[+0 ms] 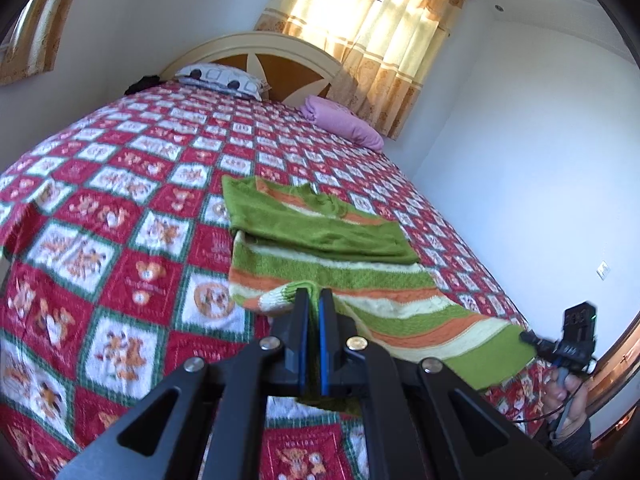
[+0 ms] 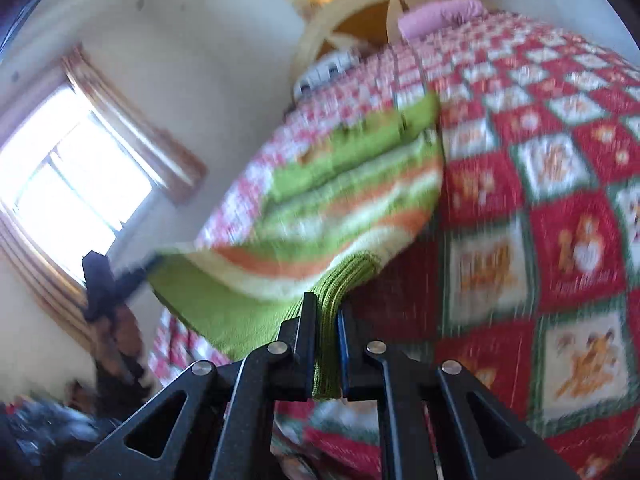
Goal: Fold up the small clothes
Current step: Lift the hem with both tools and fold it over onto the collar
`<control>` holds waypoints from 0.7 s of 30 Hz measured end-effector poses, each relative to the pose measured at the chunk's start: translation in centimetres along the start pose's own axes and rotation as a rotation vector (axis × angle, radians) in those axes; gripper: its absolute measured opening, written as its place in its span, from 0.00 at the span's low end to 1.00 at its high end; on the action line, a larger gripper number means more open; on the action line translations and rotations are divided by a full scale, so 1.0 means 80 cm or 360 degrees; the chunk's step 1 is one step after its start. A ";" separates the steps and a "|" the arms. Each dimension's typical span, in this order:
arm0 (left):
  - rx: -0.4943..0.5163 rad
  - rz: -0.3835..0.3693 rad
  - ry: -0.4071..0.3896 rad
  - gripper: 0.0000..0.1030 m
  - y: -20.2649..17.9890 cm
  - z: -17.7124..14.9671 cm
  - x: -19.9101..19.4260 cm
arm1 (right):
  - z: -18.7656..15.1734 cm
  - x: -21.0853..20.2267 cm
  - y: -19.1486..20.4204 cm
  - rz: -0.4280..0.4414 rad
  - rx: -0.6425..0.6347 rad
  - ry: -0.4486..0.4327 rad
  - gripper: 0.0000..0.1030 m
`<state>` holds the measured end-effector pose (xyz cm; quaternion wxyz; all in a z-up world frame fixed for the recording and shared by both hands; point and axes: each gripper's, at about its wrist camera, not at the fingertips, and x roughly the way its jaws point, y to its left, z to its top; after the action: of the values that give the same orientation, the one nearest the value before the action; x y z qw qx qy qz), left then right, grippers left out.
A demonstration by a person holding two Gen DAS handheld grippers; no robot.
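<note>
A small knitted sweater (image 1: pixel 360 276) with green, orange and cream stripes lies on the bed, its green sleeves folded across the upper part. My left gripper (image 1: pixel 314 294) is shut on the sweater's bottom hem at one corner. My right gripper (image 2: pixel 327 308) is shut on the green ribbed hem (image 2: pixel 326 344) at the other corner. The hem is lifted off the bed between the two grippers. The right gripper also shows in the left wrist view (image 1: pixel 530 338), and the left gripper shows blurred in the right wrist view (image 2: pixel 150 260). The sweater in the right wrist view (image 2: pixel 340 184) is blurred.
The bed has a red, white and green checkered cover (image 1: pixel 120 240). A patterned pillow (image 1: pixel 220 78) and a purple pillow (image 1: pixel 344 124) lie by the headboard (image 1: pixel 276 58). A curtained window (image 1: pixel 372 36) is behind. White walls stand close on the right.
</note>
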<state>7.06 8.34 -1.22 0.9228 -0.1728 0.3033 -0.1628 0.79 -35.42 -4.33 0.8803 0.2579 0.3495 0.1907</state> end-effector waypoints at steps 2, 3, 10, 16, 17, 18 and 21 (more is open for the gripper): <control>0.0006 0.0005 -0.0026 0.05 -0.003 0.012 0.001 | 0.027 -0.008 0.012 0.0036 -0.0015 -0.0096 0.08; 0.0014 0.0003 -0.0039 0.05 -0.005 0.019 0.002 | 0.037 -0.009 0.018 0.0049 -0.0021 -0.0124 0.08; 0.0025 0.0018 -0.0106 0.05 -0.006 0.064 0.017 | 0.114 0.000 0.051 0.0062 -0.0112 -0.0261 0.07; -0.0017 0.0054 -0.0091 0.05 0.014 0.111 0.056 | 0.172 0.029 0.062 0.0018 -0.0174 -0.0283 0.07; -0.0020 0.0057 -0.0085 0.05 0.016 0.117 0.061 | 0.183 0.036 0.063 0.0002 -0.0184 -0.0284 0.07; -0.0025 0.0070 -0.0081 0.05 0.020 0.126 0.070 | 0.190 0.041 0.062 -0.0013 -0.0188 -0.0287 0.07; -0.0039 0.0091 -0.0052 0.05 0.032 0.152 0.102 | 0.222 0.064 0.053 -0.0057 -0.0171 -0.0282 0.07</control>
<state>21.25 9.95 2.79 0.9298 -0.1779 0.2951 -0.1297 16.28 -35.09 6.59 0.9236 0.2200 0.2641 0.1699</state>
